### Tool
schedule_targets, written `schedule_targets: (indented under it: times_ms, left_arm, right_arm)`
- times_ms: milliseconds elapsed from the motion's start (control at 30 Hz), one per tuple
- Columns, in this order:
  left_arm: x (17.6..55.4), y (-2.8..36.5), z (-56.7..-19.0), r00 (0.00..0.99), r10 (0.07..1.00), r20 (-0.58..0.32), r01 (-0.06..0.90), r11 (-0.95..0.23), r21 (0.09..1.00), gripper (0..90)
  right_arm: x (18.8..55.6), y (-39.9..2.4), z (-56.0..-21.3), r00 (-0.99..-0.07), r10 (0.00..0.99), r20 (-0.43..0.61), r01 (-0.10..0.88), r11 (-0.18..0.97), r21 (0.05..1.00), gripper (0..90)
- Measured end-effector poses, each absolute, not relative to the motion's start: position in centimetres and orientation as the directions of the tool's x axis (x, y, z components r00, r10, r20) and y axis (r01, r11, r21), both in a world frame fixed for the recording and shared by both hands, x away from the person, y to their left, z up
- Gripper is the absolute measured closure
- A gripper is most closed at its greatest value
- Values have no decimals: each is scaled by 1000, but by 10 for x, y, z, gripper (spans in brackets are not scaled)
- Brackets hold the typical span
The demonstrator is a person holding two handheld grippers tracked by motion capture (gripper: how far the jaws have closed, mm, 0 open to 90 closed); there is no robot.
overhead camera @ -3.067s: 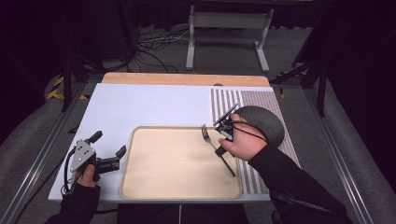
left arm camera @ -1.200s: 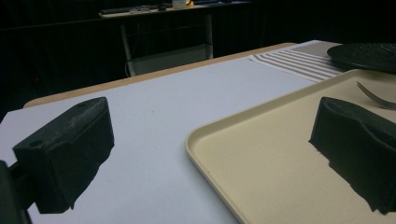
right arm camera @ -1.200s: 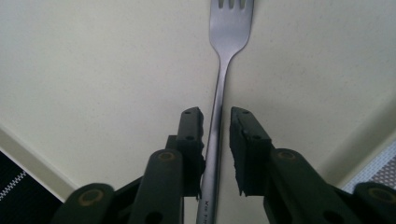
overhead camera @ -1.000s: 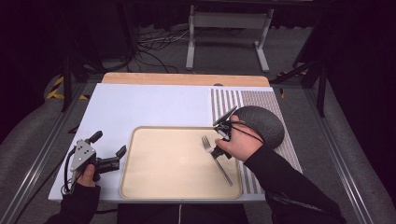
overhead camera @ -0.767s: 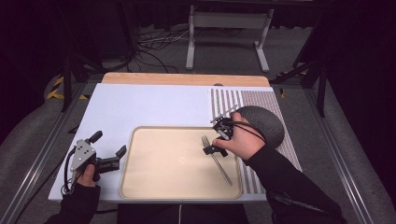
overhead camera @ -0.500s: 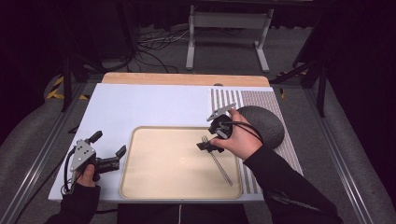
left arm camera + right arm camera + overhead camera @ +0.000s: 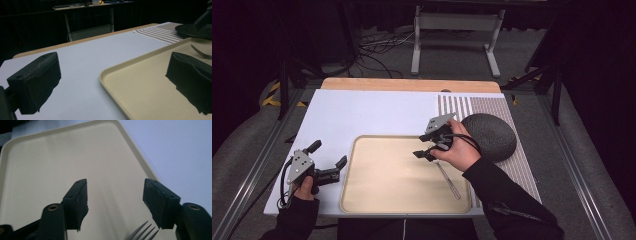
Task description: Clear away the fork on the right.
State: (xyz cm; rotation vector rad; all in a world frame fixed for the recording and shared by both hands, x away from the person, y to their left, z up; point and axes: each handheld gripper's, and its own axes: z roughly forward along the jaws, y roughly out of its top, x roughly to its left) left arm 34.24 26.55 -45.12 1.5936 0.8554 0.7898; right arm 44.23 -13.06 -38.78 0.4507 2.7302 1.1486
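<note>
Silver metal fork [image 7: 447, 175] lying in beige plastic tray [image 7: 377, 200], tines hidden under the hand, handle pointing toward the tray's near right corner; right hand-held gripper [image 7: 428, 146] just above it, part-open after closing, empty.

Black long sleeves [image 7: 507, 200] are worn on both forearms. Each hand carries a black 2-jaw gripper: the left gripper [image 7: 332, 167] and the right gripper [image 7: 427, 145] are both topped with a grey 3-cornered plate, and a black cable is looped off each one. Up close, chunky matte black jaw pads with ragged lower edges are seen, plus brass-coloured screw holes on the right gripper's arms.
</note>
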Motion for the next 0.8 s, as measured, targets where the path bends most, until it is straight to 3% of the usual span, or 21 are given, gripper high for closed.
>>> schedule_targets:
  times_ms: [333, 533, 800]
  left_arm:
    - [343, 266, -451, 517, 855, 52, 122, -133, 984, 2]
    - [343, 266, -451, 517, 855, 51, 123, -133, 983, 2]
    - [343, 265, -452, 517, 855, 49, 124, -131, 984, 2]
  right_arm:
    - [458, -134, -402, -965, 213, -154, 58, 744, 665, 767]
    - [463, -134, -412, -973, 158, -171, 17, 781, 624, 897]
    - [465, -132, -422, -973, 135, -189, 2, 817, 576, 900]
